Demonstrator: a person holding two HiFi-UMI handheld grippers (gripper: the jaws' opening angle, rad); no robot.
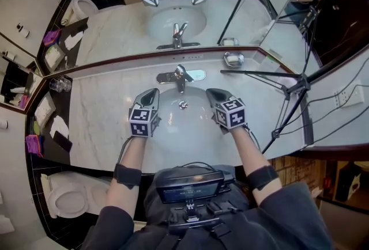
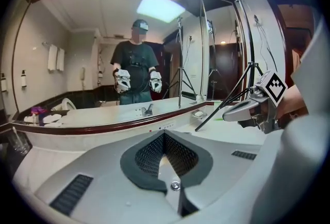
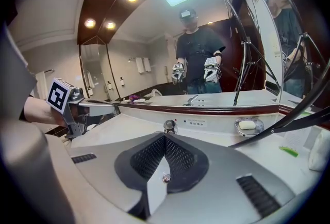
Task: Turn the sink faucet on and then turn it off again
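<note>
The chrome single-lever sink faucet [image 1: 181,76] stands behind the white basin [image 1: 184,126], spout toward the person, just ahead between the clenched, empty left gripper [image 1: 151,93] and right gripper [image 1: 214,93] (about equally near).

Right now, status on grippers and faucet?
Left gripper and right gripper: jaws shut, empty, over the sink. Faucet untouched, no water seen. Tripod leg on counter at right, clear.

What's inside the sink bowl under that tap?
Only the metal drain plug shows in the white sink bowl. The left gripper and right gripper, both shut, cover the bowl's two sides, so those parts cannot be seen.
</note>
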